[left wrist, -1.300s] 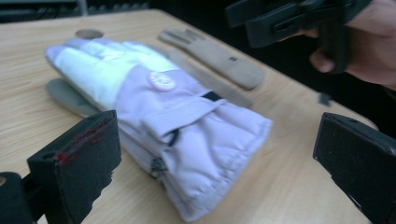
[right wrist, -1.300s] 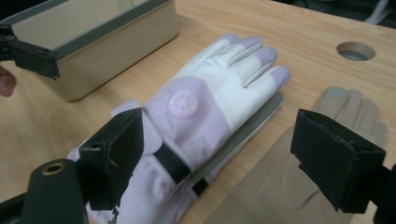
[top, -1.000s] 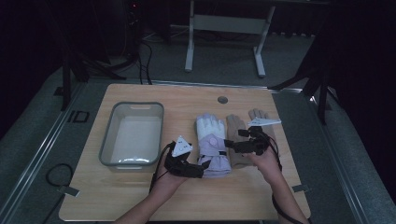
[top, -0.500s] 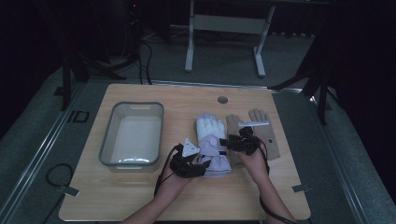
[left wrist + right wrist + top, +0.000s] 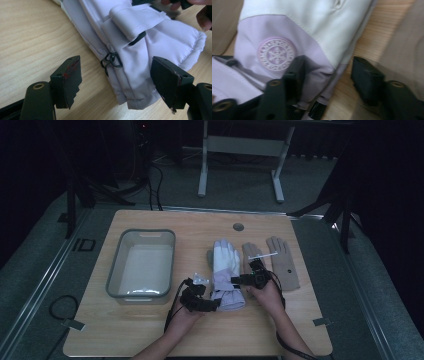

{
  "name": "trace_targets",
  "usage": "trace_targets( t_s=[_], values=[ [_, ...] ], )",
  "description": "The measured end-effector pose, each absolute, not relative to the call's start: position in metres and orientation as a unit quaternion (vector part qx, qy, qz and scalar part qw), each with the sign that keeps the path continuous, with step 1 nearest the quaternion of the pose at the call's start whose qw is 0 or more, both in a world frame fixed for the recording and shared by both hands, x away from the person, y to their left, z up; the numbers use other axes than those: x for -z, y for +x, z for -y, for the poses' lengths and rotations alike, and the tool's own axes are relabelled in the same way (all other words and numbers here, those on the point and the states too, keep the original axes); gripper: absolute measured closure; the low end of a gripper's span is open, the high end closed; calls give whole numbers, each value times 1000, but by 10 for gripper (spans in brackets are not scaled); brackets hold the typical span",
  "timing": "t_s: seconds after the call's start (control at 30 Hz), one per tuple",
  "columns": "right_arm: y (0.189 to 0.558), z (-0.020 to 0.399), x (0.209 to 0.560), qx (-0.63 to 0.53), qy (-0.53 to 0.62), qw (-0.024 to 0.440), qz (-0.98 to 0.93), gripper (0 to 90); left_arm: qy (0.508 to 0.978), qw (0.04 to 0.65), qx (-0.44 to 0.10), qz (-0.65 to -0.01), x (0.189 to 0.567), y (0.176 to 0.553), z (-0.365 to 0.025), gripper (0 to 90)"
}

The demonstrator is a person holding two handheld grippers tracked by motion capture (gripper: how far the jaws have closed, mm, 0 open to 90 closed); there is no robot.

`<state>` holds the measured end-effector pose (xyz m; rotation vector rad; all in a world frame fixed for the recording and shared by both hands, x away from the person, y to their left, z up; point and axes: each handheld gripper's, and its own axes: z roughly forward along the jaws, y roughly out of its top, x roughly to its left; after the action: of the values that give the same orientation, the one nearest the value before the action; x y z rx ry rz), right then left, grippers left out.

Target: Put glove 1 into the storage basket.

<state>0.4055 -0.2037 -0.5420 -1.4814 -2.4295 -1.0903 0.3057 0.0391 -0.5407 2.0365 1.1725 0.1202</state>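
So both hands are working on the white and lilac ski glove (image 5: 226,275), which is lying flat a bit right of the table's middle, fingers pointing at the far edge and the cuff pointing at the near edge. The left gripper (image 5: 210,306) is sitting at the cuff end, and in the left gripper view its jaws are standing apart with the cuff corner (image 5: 140,82) lying between them, neither pad pressing the fabric yet; they've just been opening back up a little. The right gripper (image 5: 239,280) is coming in from the glove's right side, and its jaws have just been closing: in the right gripper view one jaw is lying on the lilac fabric just below the round snowflake badge (image 5: 276,54) while the other is resting on bare wood beside the glove's edge, so it's straddling the edge, not pinching. A tan glove (image 5: 280,262) is lying just to the right, toward the right edge. A grey plastic tub (image 5: 116,270) is sitting toward the left edge
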Motion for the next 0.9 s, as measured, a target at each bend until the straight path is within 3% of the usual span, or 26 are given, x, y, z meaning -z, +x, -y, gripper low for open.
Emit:
trace_targets(
  t_s=[0.03,0.13,0.2,0.23,0.43,0.57,0.67,0.9],
  values=[
    [406,204,542,357,-486,47,796,526,799,384,-45,-461,542,306,-39,257],
    [407,205,545,366,-477,73,796,660,799,384,-40,-462,545,306,-40,258],
    [406,205,544,365,-471,69,800,685,799,383,-37,-462,546,306,-41,258],
    [403,201,541,356,-465,48,809,735,800,382,-37,-461,548,306,-40,259],
    [394,189,533,335,-453,-6,826,782,803,380,-32,-458,550,305,-39,292],
    [385,180,530,322,-445,-54,834,794,813,387,-10,-436,549,306,-38,478],
    [382,176,528,318,-442,-69,836,798,818,385,-14,-427,547,303,-36,521],
    [377,172,528,318,-443,-89,833,805,826,380,-38,-415,543,298,-32,714]
  ],
)
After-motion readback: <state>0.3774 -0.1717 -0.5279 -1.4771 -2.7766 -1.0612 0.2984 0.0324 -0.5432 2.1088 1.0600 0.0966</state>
